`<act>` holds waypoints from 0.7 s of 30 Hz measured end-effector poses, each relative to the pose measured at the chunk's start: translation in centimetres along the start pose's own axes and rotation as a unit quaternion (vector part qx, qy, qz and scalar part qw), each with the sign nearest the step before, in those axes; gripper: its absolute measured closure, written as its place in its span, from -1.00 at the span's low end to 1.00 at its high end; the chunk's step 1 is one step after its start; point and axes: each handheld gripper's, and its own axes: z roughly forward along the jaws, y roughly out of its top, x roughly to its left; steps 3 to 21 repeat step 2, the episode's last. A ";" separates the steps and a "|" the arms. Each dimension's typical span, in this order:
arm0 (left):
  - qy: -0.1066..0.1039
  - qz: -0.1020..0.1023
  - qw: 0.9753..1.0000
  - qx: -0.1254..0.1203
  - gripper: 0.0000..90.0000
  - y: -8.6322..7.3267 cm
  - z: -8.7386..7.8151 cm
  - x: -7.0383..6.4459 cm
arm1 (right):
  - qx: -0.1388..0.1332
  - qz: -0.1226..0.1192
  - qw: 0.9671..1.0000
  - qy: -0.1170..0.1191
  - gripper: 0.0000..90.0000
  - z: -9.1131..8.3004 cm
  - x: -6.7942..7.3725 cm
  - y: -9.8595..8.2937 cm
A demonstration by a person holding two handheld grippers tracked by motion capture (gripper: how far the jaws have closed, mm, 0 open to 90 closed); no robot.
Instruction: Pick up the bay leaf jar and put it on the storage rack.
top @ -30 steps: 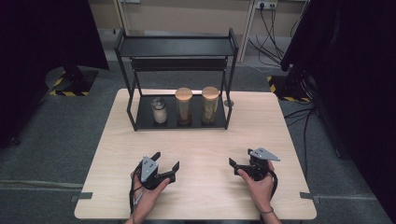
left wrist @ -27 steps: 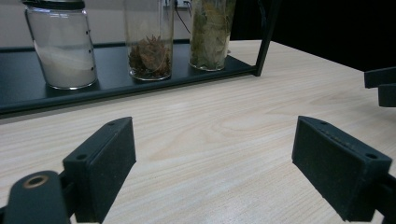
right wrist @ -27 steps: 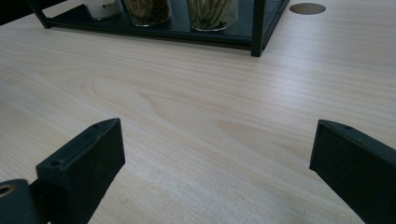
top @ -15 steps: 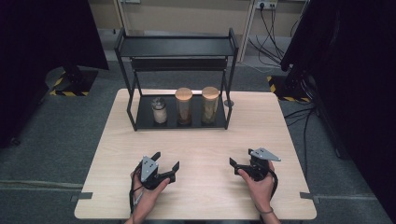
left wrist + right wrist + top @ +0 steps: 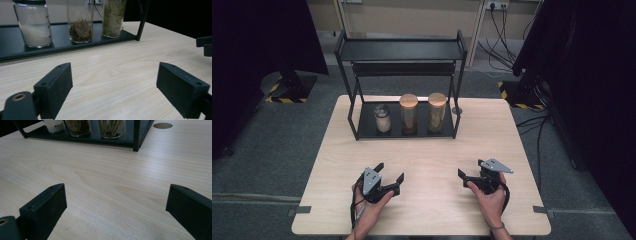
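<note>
A black two-shelf rack (image 5: 399, 50) stands at the far side of the wooden table (image 5: 427, 150). Its lower shelf (image 5: 15, 47) holds three jars: a short one with white contents (image 5: 382, 119) (image 5: 33, 25), a tall one with brown leaves (image 5: 408, 113) (image 5: 80, 21), and a tall one with green leaves (image 5: 437, 112) (image 5: 113, 17). My left gripper (image 5: 390, 172) (image 5: 117, 87) rests near the front left, open and holding nothing. My right gripper (image 5: 469, 170) (image 5: 116, 205) rests near the front right, open too, with only bare wood between its jaws.
A round cable hole (image 5: 162, 125) sits in the table just right of the rack's right post (image 5: 136, 135). The right gripper's jaw tips (image 5: 205, 46) show at the edge of the left gripper view. Dark curtains and floor cables surround the table.
</note>
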 end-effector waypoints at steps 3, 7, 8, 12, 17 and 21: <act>-0.002 -0.002 1.000 -0.001 -0.71 0.0 0.0 0.0 | 0.000 0.001 1.000 0.000 -0.93 0.0 0.0 0.0; -0.002 -0.002 1.000 -0.001 -0.71 0.0 0.0 0.0 | 0.000 0.001 1.000 0.000 -0.93 0.0 0.0 0.0; -0.002 -0.002 1.000 -0.001 -0.71 0.0 0.0 0.0 | 0.000 0.001 1.000 0.000 -0.93 0.0 0.0 0.0; -0.002 -0.002 1.000 -0.001 -0.71 0.0 0.0 0.0 | 0.000 0.001 1.000 0.000 -0.93 0.0 0.0 0.0; -0.002 -0.002 1.000 -0.001 -0.71 0.0 0.0 0.0 | 0.000 0.001 1.000 0.000 -0.93 0.0 0.0 0.0; -0.002 -0.002 1.000 -0.001 -0.71 0.0 0.0 0.0 | 0.000 0.001 1.000 0.000 -0.93 0.0 0.0 0.0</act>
